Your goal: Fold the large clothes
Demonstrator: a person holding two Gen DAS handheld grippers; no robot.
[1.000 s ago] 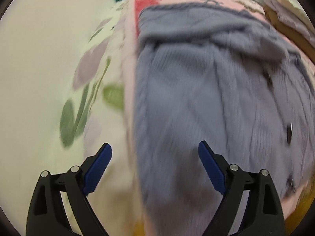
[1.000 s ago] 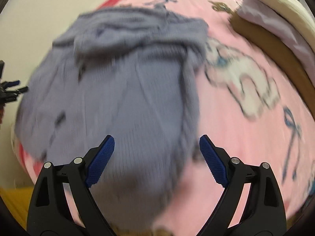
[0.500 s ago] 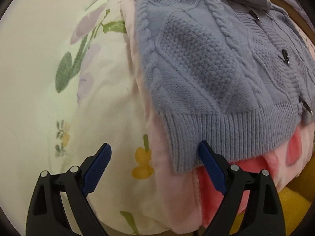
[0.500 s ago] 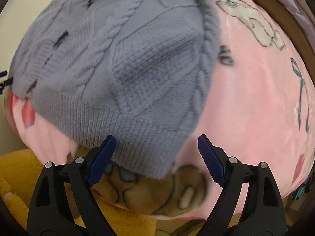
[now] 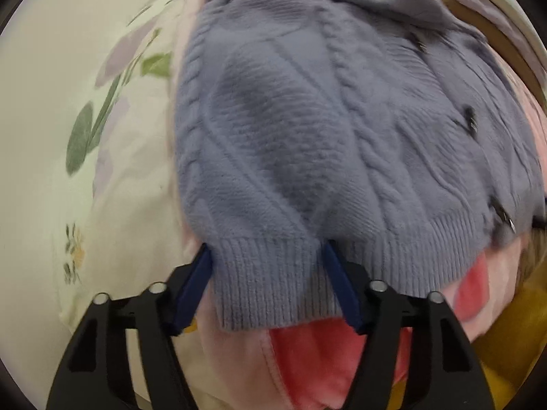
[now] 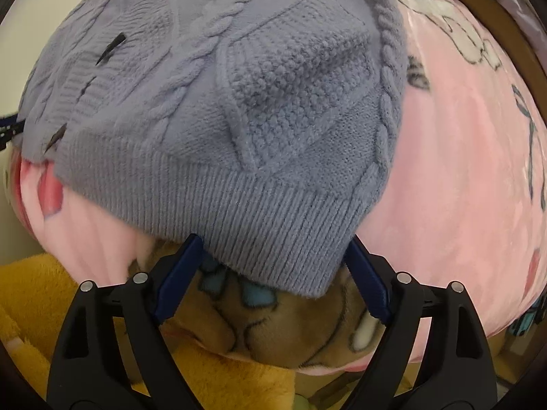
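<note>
A lavender-blue cable-knit cardigan (image 5: pixel 307 119) with dark toggle buttons lies spread on a pink blanket (image 5: pixel 307 358). My left gripper (image 5: pixel 267 259) points down at the cardigan's ribbed hem. Its jaws are closing, and the blue pads (image 5: pixel 205 266) press both sides of the hem's left corner, where the knit puckers up between them. In the right wrist view the cardigan (image 6: pixel 239 85) shows its other hem corner. My right gripper (image 6: pixel 273 249) is open and straddles that corner; the ribbing lies flat between the pads (image 6: pixel 359 259).
A cream floral sheet (image 5: pixel 119 171) borders the pink blanket on the left. The pink blanket (image 6: pixel 461 171) with cartoon print stretches right of the cardigan. A yellow plush cover (image 6: pixel 34 290) lies below the bed's near edge. Folded fabrics (image 5: pixel 506 17) are stacked at the far right.
Both grippers came down to the cardigan's hem. The left jaws narrowed from wide open onto the left hem corner. The right jaws stayed wide and now straddle the right corner.
</note>
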